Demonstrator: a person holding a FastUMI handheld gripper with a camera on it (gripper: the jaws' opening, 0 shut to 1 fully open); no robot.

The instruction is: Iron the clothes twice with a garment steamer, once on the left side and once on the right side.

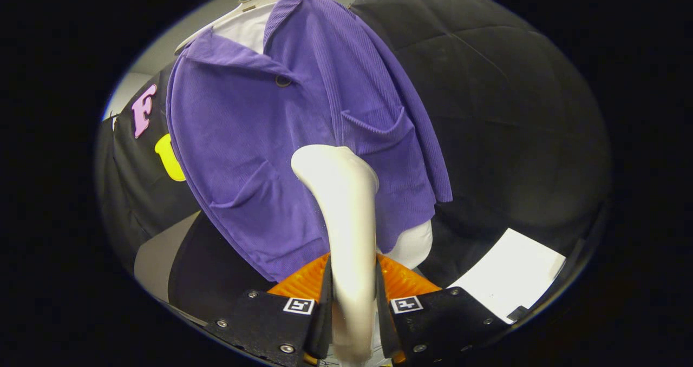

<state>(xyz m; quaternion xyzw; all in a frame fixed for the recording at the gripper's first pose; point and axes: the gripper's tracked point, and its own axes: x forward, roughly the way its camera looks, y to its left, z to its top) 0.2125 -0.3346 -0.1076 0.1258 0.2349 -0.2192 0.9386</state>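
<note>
A purple corduroy jacket (281,134) hangs on a white hanger (260,1) over a white mannequin torso (414,245), in front of the black booth wall. My gripper (352,296) is shut on the handle of a white garment steamer (344,215). The steamer rises from between my fingers, and its rounded head sits against the lower middle of the jacket front, between the two chest pockets. The face of the steamer head is hidden from me.
A white shirt collar (246,28) shows inside the jacket neck. A white sheet (509,280) lies low on the right beyond the fingers. A pale panel (157,253) shows low on the left.
</note>
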